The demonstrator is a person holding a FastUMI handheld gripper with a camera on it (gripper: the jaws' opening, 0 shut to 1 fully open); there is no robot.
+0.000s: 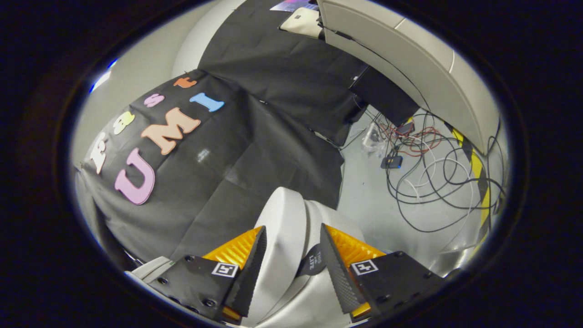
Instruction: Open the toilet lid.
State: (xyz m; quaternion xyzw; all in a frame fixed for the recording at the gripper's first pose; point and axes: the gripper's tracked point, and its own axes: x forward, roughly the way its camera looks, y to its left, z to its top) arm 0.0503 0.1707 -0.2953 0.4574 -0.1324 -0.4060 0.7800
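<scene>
Lid (pixel 284 228) stands on edge between the fingers of the gripper (pixel 291 255), which look closed on its rim from both sides. It seems lifted well off the seat (pixel 328 218). Opening appears mostly done; tipping it fully back and releasing remain.

The white toilet lid (pixel 284 228) between the fingers of the tongs (pixel 288 255) looks like smooth, slightly glossy plastic. Each finger's inner pad (pixel 334 273) shows a fine ribbed, matt texture. The black booth wall (pixel 273 136) is creased matt cloth. Far right, thin rubbery cables (pixel 428 182) lie tangled on the smooth pale grey floor (pixel 364 200), which has a faint sheen.
</scene>
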